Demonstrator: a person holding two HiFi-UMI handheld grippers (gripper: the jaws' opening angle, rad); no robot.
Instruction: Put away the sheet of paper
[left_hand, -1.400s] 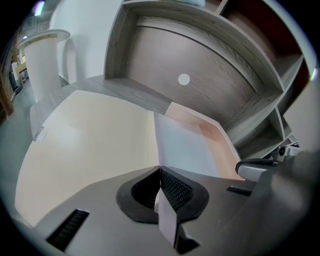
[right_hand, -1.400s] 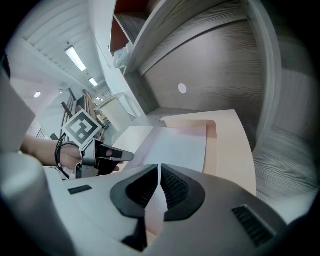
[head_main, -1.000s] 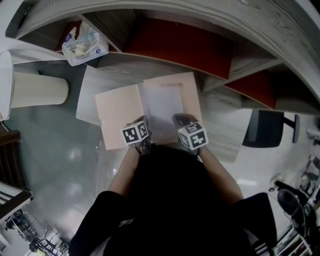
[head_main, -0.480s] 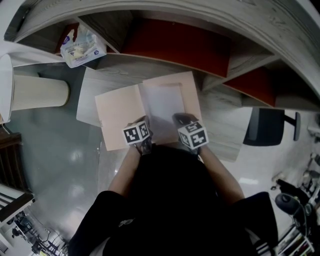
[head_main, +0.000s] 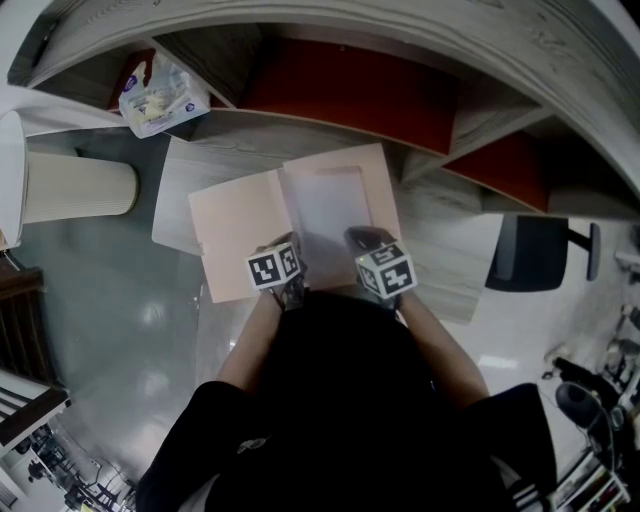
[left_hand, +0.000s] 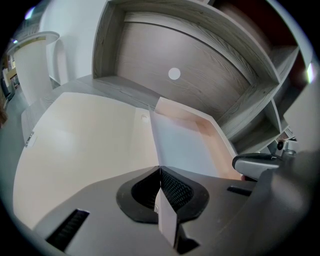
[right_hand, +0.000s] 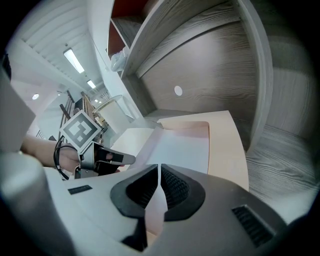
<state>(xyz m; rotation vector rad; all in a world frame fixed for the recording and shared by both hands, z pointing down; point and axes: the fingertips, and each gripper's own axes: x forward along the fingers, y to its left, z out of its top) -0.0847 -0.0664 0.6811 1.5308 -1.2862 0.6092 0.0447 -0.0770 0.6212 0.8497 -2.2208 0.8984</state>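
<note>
While you look down in the head view, one sheet of paper (head_main: 333, 210) lies on the right half of one open folder (head_main: 240, 225) on the counter (head_main: 440, 245). Your left hand-held gripper (head_main: 287, 243) and right hand-held gripper (head_main: 358, 238), two in all, sit at its near edge.

In the left gripper view, the jaws are pinched together on that thin edge.

In the right gripper view, the jaws are likewise clamped on the sheet.

Expect it to be light, limp and easily creased. Holding both near corners looks like the best way to keep it flat.
</note>
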